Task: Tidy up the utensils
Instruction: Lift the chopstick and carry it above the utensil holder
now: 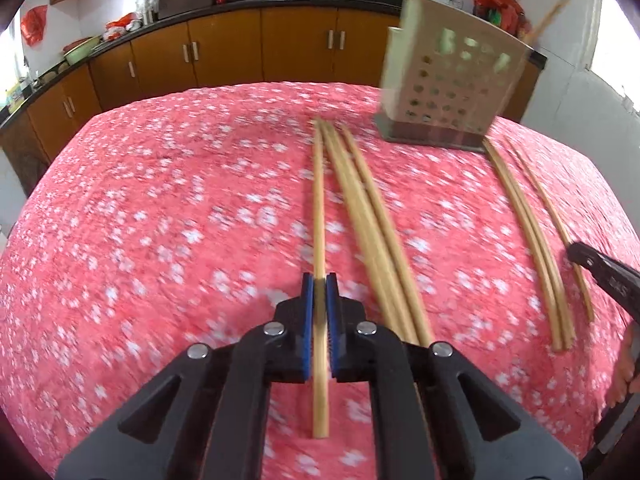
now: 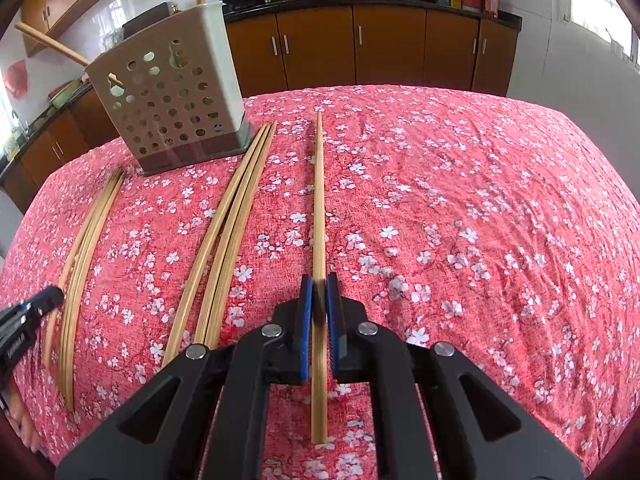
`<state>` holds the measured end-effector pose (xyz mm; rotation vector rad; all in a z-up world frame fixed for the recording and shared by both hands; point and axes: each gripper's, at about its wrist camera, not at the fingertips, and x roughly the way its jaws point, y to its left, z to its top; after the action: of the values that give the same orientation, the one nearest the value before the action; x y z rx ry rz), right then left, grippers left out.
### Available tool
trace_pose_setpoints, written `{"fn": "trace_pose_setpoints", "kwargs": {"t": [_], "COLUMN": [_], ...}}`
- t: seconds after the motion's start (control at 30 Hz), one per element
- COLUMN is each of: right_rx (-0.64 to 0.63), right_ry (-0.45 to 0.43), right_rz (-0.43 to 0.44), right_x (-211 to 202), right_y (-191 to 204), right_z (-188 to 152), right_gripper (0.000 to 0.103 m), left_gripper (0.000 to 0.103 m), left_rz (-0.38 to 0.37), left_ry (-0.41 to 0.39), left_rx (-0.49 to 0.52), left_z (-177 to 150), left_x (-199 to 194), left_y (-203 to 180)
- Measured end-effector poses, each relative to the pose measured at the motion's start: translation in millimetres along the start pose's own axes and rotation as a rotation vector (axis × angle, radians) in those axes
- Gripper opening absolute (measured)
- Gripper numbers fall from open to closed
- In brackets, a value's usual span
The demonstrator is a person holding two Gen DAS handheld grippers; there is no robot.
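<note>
Since each tool already pinches one chopstick along its own forward axis, the move turns on the holder: it stands ahead-right of the left tool (image 1: 319,280) and ahead-left of the right tool (image 2: 319,280). The perforated beige holder (image 2: 170,100) sits upright on the surface (image 2: 480,200), beside pale, slender loose chopsticks (image 2: 224,236).

Pink tablecloth (image 2: 480,200) with white blossoms, tan chopsticks (image 2: 319,200), beige perforated holder (image 2: 168,100)

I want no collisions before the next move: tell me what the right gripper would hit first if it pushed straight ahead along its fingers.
Probably nothing: the right gripper, shut on a chopstick, points across bare tablecloth. The utensil holder stands off to its left.
</note>
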<state>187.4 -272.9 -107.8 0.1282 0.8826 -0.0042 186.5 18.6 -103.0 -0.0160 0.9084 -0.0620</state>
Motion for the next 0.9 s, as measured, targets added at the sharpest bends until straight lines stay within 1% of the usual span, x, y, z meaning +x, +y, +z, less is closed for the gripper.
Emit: {"fn": "trace_pose_setpoints", "kwargs": {"t": [0.1, 0.2, 0.33, 0.53, 0.9], "right_rx": [-0.002, 0.024, 0.024, 0.022, 0.023], "right_ry": [-0.011, -0.017, -0.017, -0.017, -0.017], "right_rz": [-0.011, 0.003, 0.003, -0.001, -0.001], "right_x": [2, 3, 3, 3, 3], "right_y": [-4, -11, -12, -10, -10], "right_z": [2, 3, 3, 3, 2], "right_gripper": [0.008, 0.008, 0.008, 0.008, 0.008], "left_gripper": [0.008, 0.009, 0.009, 0.009, 0.009], "left_rz": [0.012, -0.016, -0.019, -0.045, -0.029], "left_ry": [-0.012, -0.014, -0.013, -0.015, -0.015], "left_rx": [-0.025, -0.054, -0.058, -0.08, -0.07], "left_z": [7, 11, 12, 12, 12], "left_x": [5, 7, 7, 6, 6], "left_y": [16, 26, 26, 29, 27]}}
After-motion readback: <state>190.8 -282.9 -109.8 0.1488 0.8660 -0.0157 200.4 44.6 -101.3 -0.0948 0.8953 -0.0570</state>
